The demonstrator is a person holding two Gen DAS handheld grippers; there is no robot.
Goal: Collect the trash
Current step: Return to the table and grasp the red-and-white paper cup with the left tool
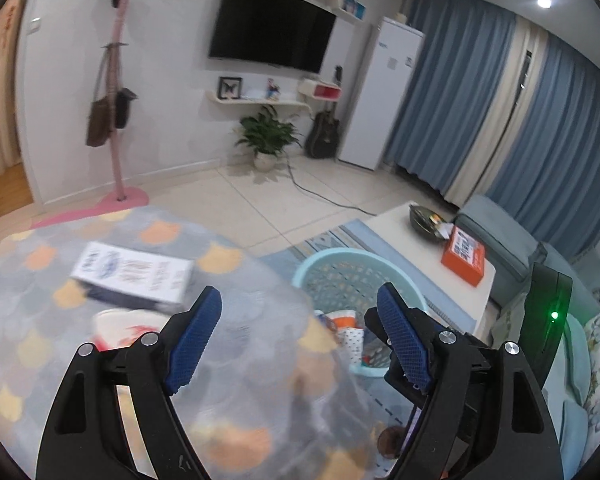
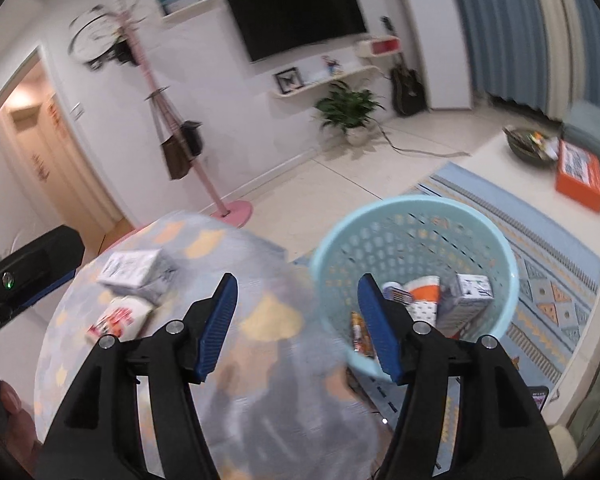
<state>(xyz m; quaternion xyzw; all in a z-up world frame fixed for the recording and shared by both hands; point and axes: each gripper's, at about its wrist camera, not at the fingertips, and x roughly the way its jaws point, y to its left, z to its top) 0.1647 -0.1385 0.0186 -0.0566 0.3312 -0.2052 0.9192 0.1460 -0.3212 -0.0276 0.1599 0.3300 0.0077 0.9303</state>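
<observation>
Round table (image 2: 260,320) — white carton (image 2: 134,270), red-printed packet (image 2: 116,320).

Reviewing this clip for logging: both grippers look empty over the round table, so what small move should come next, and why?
Probably ease the left gripper down toward the red and white cup lying on the table. Both it and the right gripper are open and empty, the basket already holds trash, and that cup and a white carton remain on the table.
</observation>
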